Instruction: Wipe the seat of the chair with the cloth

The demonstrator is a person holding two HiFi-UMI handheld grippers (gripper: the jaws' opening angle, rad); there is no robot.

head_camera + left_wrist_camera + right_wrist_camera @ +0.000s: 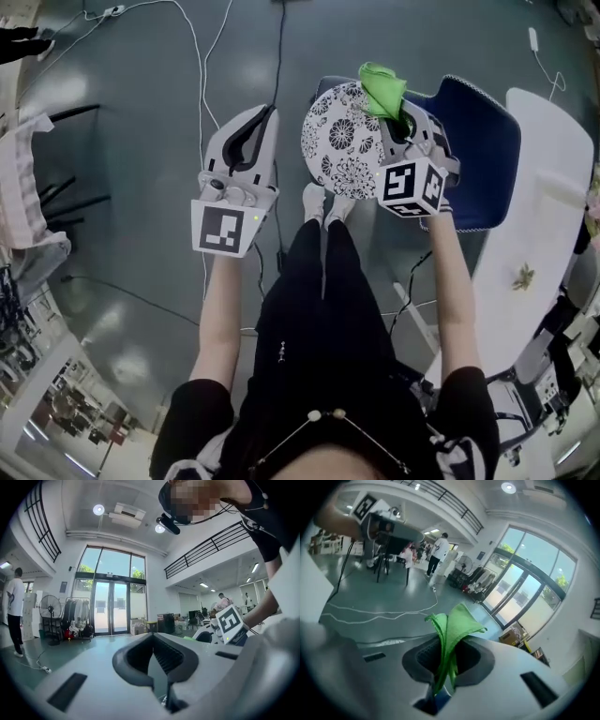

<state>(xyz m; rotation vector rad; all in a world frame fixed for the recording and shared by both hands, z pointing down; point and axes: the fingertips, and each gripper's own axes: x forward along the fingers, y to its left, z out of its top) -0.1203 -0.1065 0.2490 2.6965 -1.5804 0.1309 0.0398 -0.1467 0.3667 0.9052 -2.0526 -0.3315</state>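
Green cloth (457, 620) clamped in my right tongs (447, 660): jaws closed on its middle, loose folds standing out past the tips. I judge that leaves a free end to wipe with. It is held over the far edge of the patterned round seat (342, 141); contact not evident. Blue chair (483, 150) just beside. Right forearm stretched forward, tongs pointing away from me. Left tongs (255, 127) drawn together, nothing in them, parked over the floor (141, 122), presumably to stay clear. White counter (539, 216) at far right.
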